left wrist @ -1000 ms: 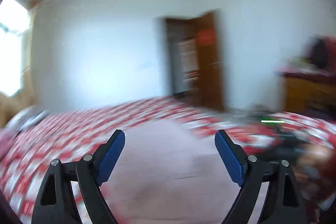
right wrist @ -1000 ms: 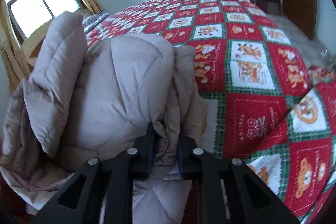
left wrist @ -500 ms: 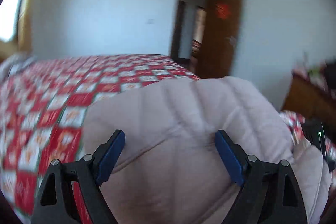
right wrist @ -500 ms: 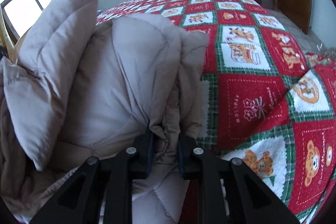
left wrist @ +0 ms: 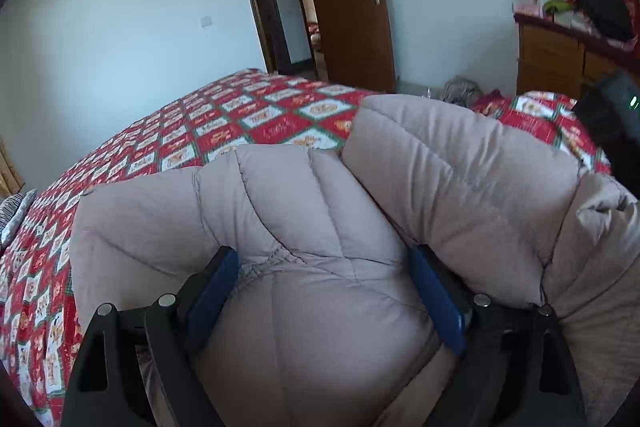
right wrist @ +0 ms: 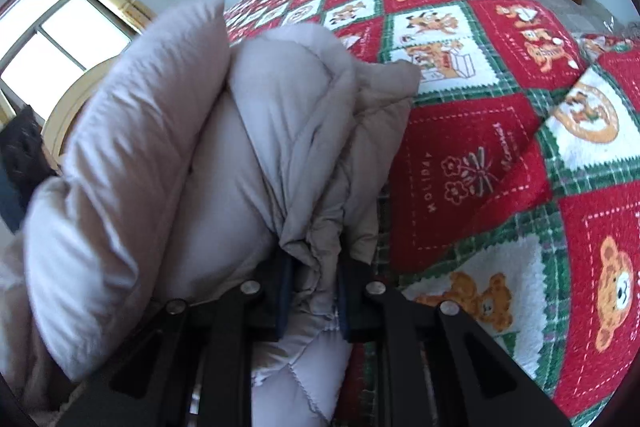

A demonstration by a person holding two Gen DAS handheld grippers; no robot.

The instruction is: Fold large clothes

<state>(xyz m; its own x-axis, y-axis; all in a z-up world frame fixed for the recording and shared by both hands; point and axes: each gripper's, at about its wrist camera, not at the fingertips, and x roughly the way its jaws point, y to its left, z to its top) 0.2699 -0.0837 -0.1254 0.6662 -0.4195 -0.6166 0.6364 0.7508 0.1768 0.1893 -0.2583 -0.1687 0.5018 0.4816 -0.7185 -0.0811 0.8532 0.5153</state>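
A big puffy beige quilted coat (left wrist: 440, 179) lies bunched on a bed with a red, green and white bear-patterned bedspread (left wrist: 240, 123). My left gripper (left wrist: 322, 259) is open wide. It straddles a rounded bulge of the coat, and its blue pads (left wrist: 212, 291) sit at the bulge's sides without squeezing it. In the right wrist view the coat (right wrist: 160, 147) rises as thick folds on the left. My right gripper (right wrist: 314, 255) is shut on a gathered fold at the coat's edge, just above the bedspread (right wrist: 480, 167).
An open brown door (left wrist: 352, 7) and a doorway stand beyond the bed. At the right is a wooden dresser (left wrist: 560, 55) piled with things. A black device (left wrist: 608, 119) shows at the right edge. A window (right wrist: 60, 39) is behind the coat, and a striped pillow (left wrist: 16, 211) lies far left.
My left gripper swung round and came down from facing the room onto the coat, which now bulges between its open fingers. The right gripper sank slightly and rolled, still holding its fold.
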